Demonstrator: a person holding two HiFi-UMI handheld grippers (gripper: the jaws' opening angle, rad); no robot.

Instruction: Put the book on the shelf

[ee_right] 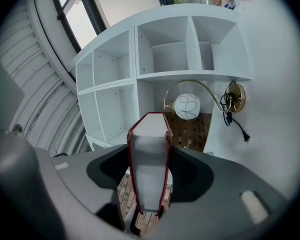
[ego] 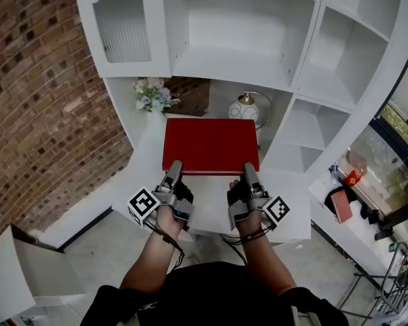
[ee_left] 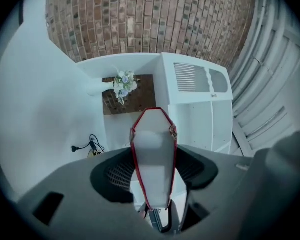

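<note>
A red hardcover book is held flat and level in front of a white shelf unit. My left gripper is shut on the book's near left edge. My right gripper is shut on its near right edge. The left gripper view shows the book end-on, white pages between red covers, with the left gripper pressing both faces. The right gripper view gives the same end-on look at the book, clamped in the right gripper. Beyond the book are open white compartments.
On the counter under the shelves stand a bunch of pale flowers and a round white lamp with its cord. A brick wall is at the left. A white box sits on the floor at the lower left.
</note>
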